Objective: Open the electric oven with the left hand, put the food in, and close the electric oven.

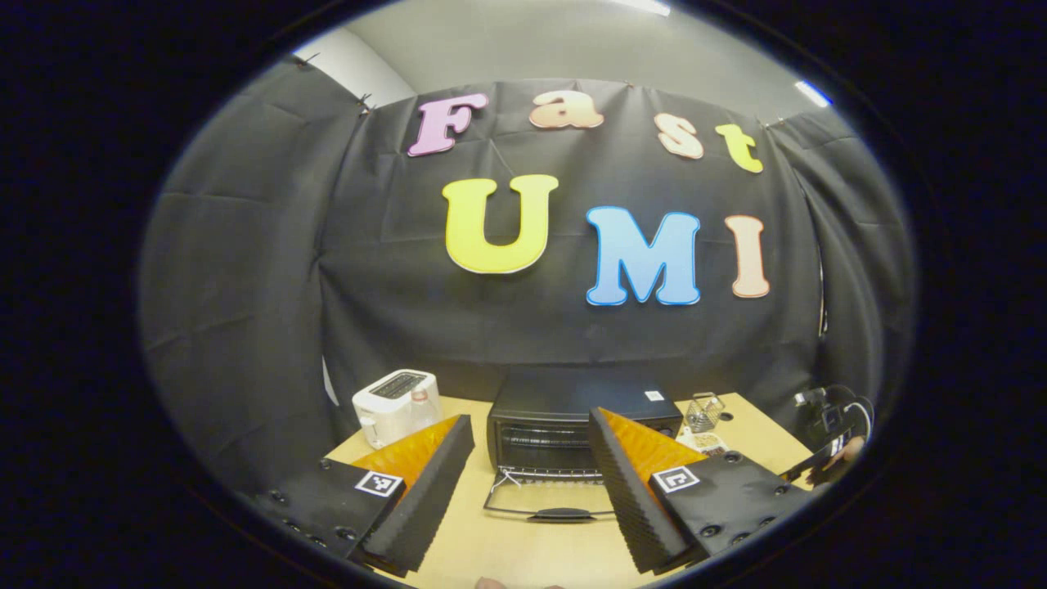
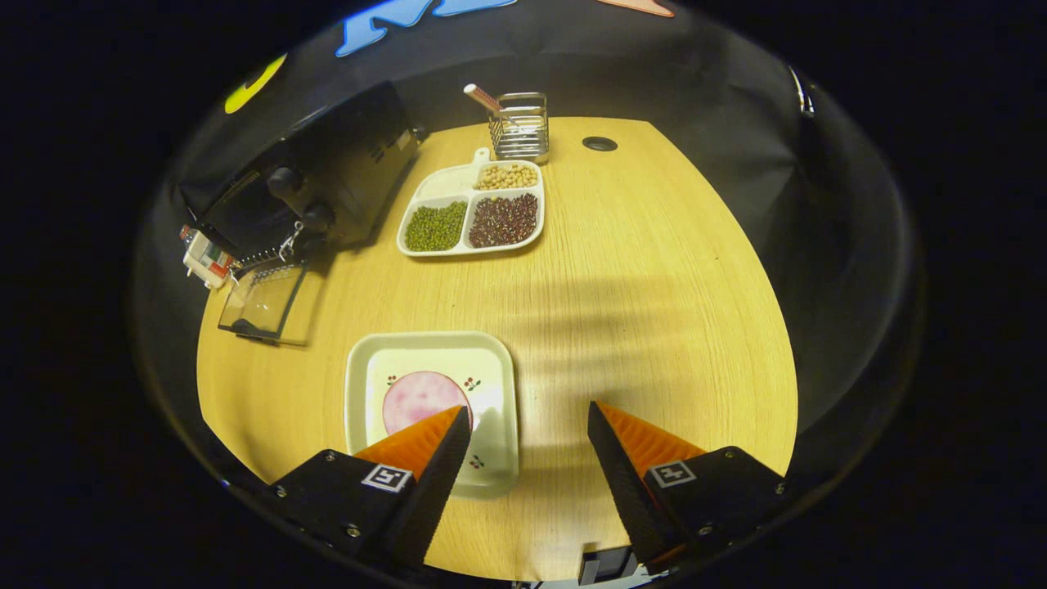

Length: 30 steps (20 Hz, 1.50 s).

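Oven (image 1: 541, 425) door (image 1: 548, 499) down; left gripper (image 1: 532, 474) wide, empty. Right gripper (image 2: 527, 458) wide over plate (image 2: 491, 384); next, likely grab the ham slice (image 2: 417, 401)

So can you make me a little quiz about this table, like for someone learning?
1. True or false: the oven door is shut.
2. What lies on the square plate? A) a pink round slice B) a spoon C) bread
3. How many compartments of the divided tray hold beans?

Key: 1 false, the door lies open. 2 A, the pink slice. 3 three; the fourth is bare. Both the left tool and right tool are open.
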Each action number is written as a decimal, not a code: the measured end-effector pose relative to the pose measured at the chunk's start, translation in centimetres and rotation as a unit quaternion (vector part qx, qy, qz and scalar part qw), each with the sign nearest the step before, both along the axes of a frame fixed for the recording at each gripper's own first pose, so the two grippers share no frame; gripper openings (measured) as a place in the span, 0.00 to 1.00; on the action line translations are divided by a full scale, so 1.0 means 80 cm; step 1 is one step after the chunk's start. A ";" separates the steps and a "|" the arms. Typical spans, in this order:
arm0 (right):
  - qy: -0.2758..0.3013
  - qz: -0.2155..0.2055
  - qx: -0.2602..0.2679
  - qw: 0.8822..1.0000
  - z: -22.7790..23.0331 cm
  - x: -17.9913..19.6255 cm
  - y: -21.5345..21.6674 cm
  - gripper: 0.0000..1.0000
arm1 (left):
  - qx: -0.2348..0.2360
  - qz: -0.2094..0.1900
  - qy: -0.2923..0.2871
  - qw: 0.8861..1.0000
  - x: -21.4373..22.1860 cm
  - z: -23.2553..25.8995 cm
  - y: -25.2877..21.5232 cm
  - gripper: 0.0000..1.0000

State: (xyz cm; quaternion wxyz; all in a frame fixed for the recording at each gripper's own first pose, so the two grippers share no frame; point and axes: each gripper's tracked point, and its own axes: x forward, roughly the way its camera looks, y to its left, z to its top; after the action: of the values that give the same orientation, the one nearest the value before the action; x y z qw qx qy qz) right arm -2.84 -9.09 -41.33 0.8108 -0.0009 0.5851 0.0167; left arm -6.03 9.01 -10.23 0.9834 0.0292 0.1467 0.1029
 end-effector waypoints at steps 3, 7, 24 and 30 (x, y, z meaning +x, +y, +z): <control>0.020 0.001 -0.017 1.000 -0.017 0.003 0.002 0.85 | -0.001 0.005 0.009 1.000 -0.006 -0.007 0.003 0.98; 0.049 0.008 -0.022 0.999 -0.036 -0.007 0.007 0.76 | -0.011 0.007 0.016 1.000 -0.007 -0.016 0.002 0.99; 0.101 -0.197 0.320 0.921 -0.031 -0.021 0.043 0.01 | -0.011 0.018 0.030 0.999 -0.007 -0.021 -0.022 0.95; 0.095 -0.219 0.389 0.890 -0.012 -0.024 0.046 0.01 | 0.002 0.050 0.038 0.998 -0.019 -0.018 -0.019 0.98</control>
State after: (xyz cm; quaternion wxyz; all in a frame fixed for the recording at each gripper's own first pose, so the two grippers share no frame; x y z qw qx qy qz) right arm -4.75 -5.38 -42.29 0.6704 0.4437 0.5912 0.0651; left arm -7.58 7.47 -11.64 0.9707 0.0279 0.1850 0.1506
